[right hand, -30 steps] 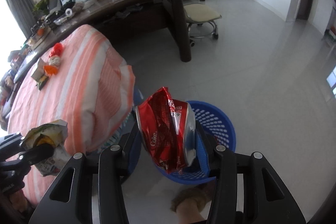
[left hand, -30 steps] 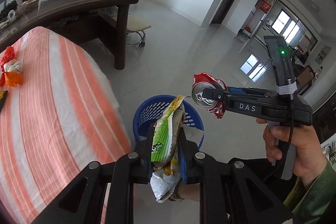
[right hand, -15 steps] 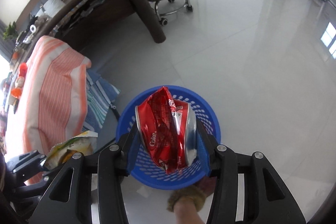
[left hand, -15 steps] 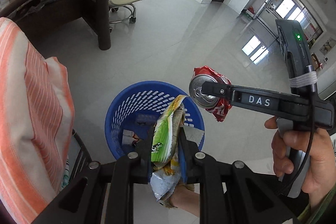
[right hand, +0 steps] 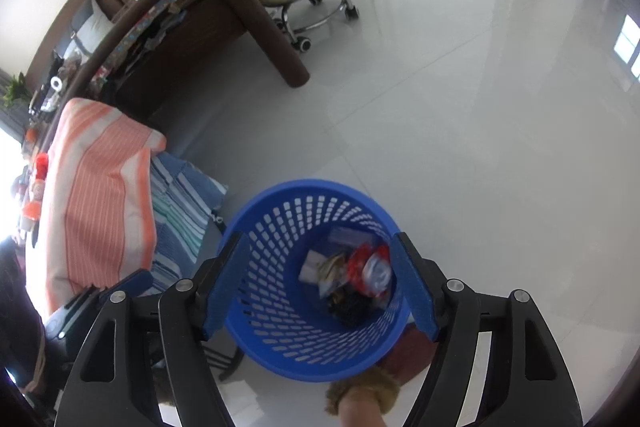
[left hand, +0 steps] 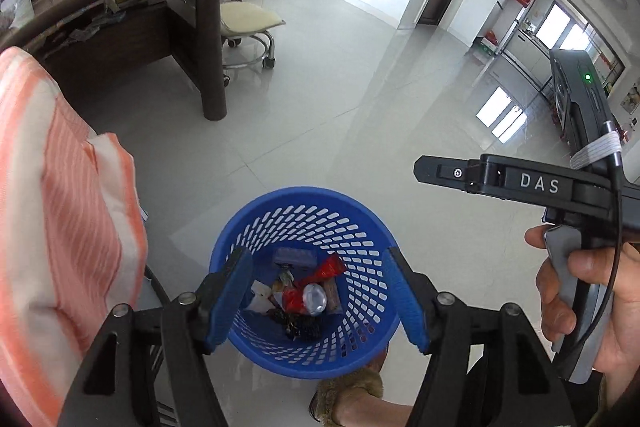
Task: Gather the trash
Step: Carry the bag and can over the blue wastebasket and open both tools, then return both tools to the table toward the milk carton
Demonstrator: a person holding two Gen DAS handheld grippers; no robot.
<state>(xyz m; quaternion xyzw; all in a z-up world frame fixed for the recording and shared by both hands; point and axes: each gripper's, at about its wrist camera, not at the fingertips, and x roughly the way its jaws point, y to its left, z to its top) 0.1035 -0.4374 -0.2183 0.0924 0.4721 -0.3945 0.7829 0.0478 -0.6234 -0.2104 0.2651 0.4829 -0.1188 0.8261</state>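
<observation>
Both grippers hang over the blue basket (left hand: 280, 211), and I note that the jaws of each are opening with nothing between them. My left gripper (left hand: 316, 301) shows its blue pads (left hand: 230, 301) spread to either side of the basket mouth; my right gripper (right hand: 320, 283) stands the same way in its own view, and from the left wrist camera I see its black body reaching in from the right, with the person's hand (left hand: 580, 303) on its grip. Neither gripper holds anything. Trash lies at the bottom of the basket: a crushed red can (left hand: 310, 297) with its silver end up, some pale wrappers (left hand: 260, 301) to its left, and a greyish packet (left hand: 294, 257) on the far side. I cannot make out the dark scraps near the can. The basket stands on the pale tiled floor (left hand: 320, 99), just right of a tabletop under an orange striped cloth (left hand: 60, 227). Farther off, a dark wooden desk (left hand: 168, 15) and a cushioned stool (left hand: 248, 23) stand on the left. On the far left of the cloth, small red and orange items (right hand: 36, 187) remain, blurred.
</observation>
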